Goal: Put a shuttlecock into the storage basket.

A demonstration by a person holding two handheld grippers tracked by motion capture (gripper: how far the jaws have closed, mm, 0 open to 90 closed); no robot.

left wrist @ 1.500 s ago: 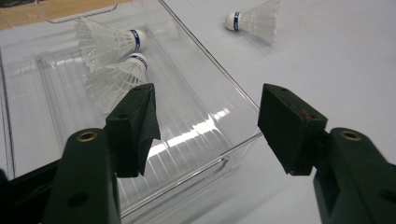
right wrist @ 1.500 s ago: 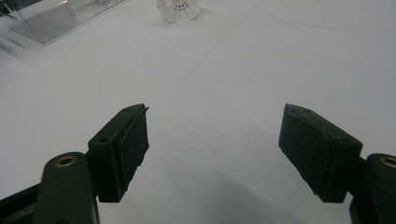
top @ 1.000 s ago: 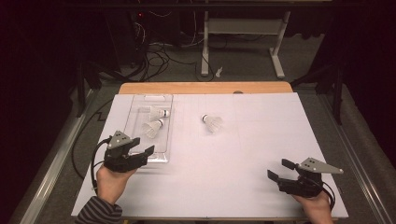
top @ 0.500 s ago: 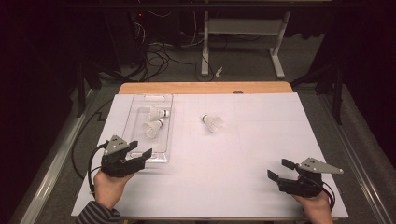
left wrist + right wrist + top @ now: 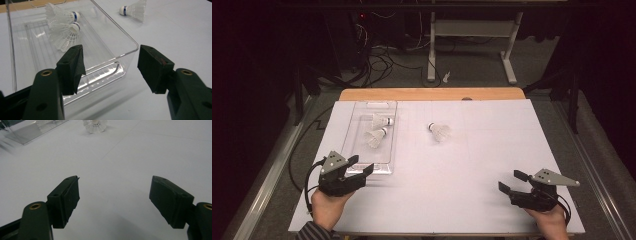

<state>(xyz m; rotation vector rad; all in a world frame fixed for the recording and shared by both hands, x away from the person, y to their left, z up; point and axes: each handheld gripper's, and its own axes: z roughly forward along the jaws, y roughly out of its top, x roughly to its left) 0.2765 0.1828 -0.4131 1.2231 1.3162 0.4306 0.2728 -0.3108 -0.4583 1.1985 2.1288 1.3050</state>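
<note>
Ahead of the left gripper, the clear tray blocks the way, its near wall just beyond the spread jaws. Bare table lies open ahead of the right gripper, up to the loose shuttlecock.

I'm working in what looks like a lab or test room: dark surroundings, a white-covered table with a wooden far edge, tangled cables on the grey floor well beyond my fingers, and a white metal desk frame behind them.
</note>
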